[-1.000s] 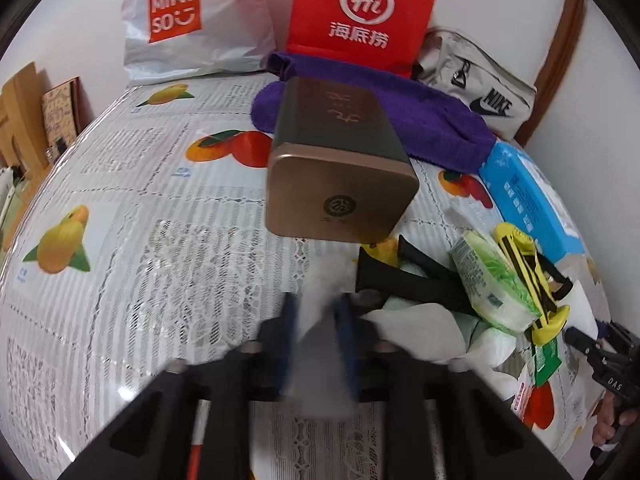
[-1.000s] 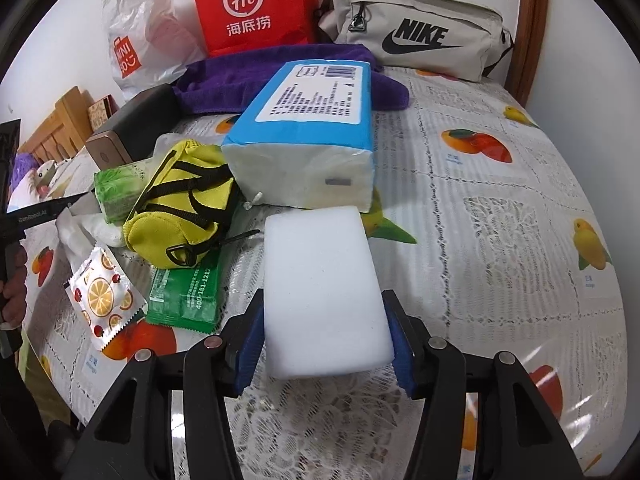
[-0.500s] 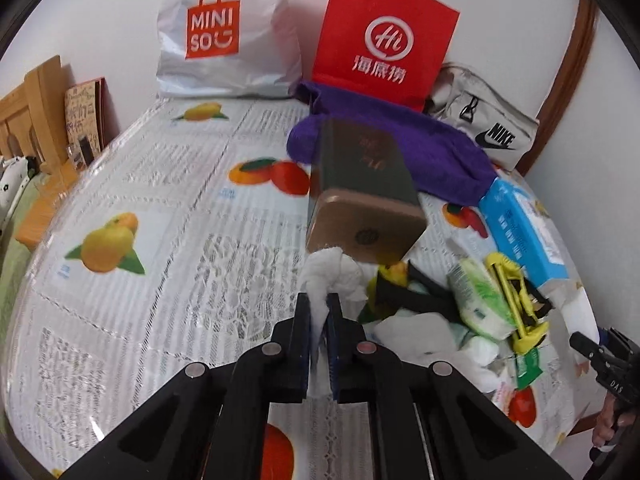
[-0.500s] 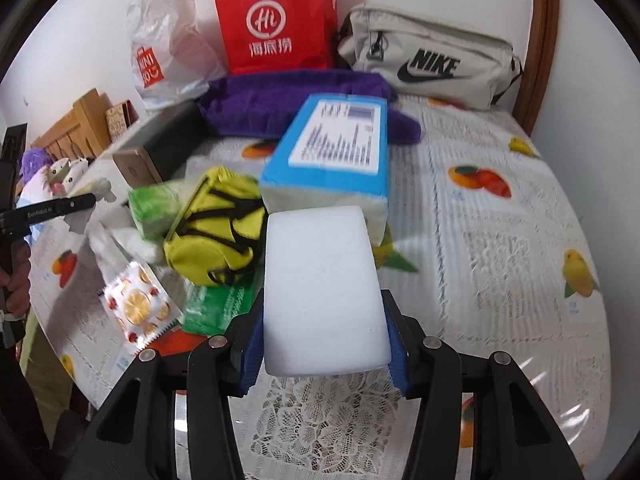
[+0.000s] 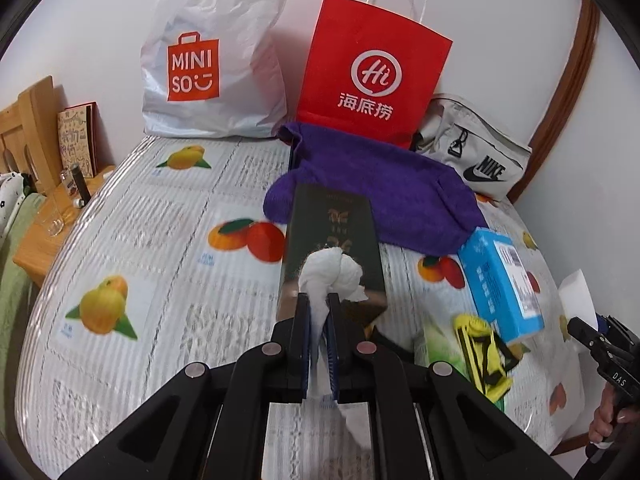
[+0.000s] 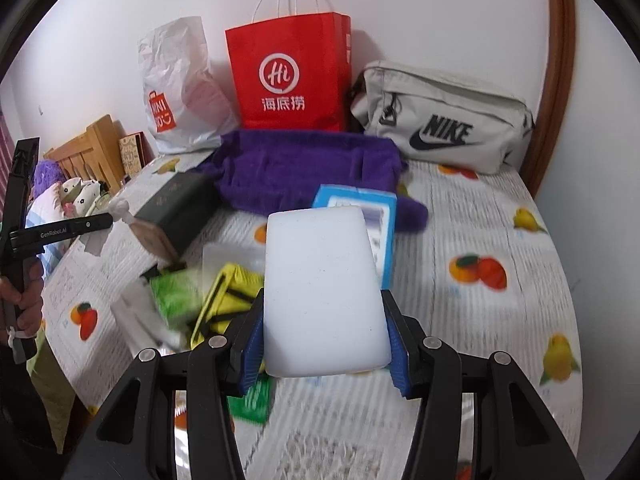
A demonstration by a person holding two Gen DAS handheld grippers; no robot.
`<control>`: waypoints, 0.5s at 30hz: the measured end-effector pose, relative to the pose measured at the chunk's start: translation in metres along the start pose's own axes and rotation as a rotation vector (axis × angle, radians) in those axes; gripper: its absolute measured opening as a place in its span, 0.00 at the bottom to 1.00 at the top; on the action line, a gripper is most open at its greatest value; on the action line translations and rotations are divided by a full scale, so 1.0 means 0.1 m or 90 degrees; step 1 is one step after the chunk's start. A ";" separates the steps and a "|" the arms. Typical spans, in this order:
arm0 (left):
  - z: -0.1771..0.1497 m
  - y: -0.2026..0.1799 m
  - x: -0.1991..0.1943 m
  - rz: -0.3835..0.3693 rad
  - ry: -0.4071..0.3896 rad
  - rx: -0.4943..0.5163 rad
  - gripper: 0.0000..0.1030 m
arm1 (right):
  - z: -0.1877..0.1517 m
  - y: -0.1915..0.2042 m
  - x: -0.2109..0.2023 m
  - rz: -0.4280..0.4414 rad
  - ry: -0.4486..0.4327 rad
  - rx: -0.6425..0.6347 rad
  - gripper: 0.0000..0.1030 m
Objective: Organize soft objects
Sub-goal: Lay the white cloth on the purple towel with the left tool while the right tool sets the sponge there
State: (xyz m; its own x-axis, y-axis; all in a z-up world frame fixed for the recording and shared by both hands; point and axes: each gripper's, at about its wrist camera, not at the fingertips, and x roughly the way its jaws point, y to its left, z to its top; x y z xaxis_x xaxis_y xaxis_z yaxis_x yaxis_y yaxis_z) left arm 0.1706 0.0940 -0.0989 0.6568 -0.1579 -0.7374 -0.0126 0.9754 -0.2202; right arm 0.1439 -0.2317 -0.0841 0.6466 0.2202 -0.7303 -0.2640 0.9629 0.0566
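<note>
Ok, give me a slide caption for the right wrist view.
Right tool shut on a white rectangular foam sponge above a cluttered fruit-print tablecloth.

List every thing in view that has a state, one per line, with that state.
left gripper: shut on the white tissue.
white tissue: crumpled, pinched between the fingers, held above the table.
right gripper: shut on the white sponge.
white sponge: held flat, clear of the table.
red paper bag: upright against the wall.
purple towel: lying rumpled.
dark box: lying on its side.
grey Nike pouch: zipped shut.
</note>
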 end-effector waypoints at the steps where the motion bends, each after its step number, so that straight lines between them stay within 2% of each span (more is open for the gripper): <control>1: 0.05 -0.02 0.02 0.008 0.000 0.002 0.07 | 0.06 0.00 0.03 -0.002 -0.003 -0.003 0.50; 15: 0.63 -0.24 0.13 0.032 -0.022 0.023 0.08 | 0.74 -0.13 0.51 0.012 -0.013 -0.011 0.50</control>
State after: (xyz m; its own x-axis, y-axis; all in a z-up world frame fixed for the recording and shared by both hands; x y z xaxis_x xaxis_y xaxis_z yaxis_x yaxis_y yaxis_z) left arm 0.2269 0.0780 -0.0629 0.6818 -0.1032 -0.7243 -0.0196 0.9871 -0.1591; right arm 0.2333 -0.2211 -0.0721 0.6559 0.2413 -0.7152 -0.2884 0.9557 0.0579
